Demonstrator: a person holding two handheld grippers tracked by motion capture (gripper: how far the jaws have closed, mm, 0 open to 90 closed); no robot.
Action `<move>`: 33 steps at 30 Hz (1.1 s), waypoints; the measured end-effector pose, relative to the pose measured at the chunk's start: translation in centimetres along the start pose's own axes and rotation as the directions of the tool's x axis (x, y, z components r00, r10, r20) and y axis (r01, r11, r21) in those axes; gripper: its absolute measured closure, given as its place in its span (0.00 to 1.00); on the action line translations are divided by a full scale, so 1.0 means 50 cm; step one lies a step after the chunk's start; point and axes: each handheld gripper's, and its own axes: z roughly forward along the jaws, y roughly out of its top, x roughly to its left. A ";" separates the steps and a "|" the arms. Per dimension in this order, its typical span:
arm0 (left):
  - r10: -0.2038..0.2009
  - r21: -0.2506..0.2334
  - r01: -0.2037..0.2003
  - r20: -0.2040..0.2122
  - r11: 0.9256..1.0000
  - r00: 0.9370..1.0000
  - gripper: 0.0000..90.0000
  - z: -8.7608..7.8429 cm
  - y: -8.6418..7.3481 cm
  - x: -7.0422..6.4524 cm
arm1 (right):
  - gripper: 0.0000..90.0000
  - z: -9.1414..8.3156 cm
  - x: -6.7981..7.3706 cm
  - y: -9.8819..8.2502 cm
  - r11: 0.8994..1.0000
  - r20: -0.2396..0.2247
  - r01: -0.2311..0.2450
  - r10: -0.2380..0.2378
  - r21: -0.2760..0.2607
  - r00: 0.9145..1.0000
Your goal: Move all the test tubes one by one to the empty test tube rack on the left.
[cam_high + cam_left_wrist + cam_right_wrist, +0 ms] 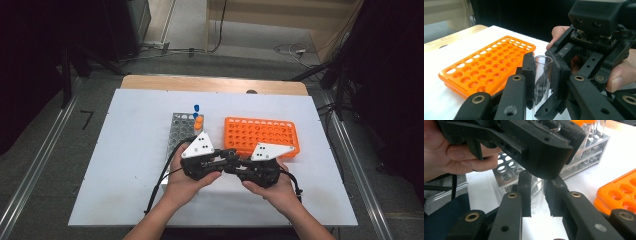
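A clear glass test tube (542, 75) with an open top stands between the two black jaws of my left gripper (541, 62), which is shut on its upper part. In the right gripper view the tube's rounded lower end (536, 202) sits between the jaws of my right gripper (537, 192), shut on it from the other side. Seen from above, the left gripper (231, 159) and right gripper (239, 164) meet tip to tip over the table's near middle, each held in a hand.
An orange rack (262, 136) with many empty holes lies just behind the grippers to the right. A grey metal rack (182, 127) stands to the left of it, holding tubes with orange and blue caps (198, 120). The white table top (125, 150) spreads around them.
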 end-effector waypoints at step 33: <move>-0.040 -0.080 0.031 -0.117 0.996 0.992 0.85 -0.081 0.006 0.056 | 0.00 -0.064 -0.042 -0.022 0.998 0.116 -0.005 0.013 -0.068 0.993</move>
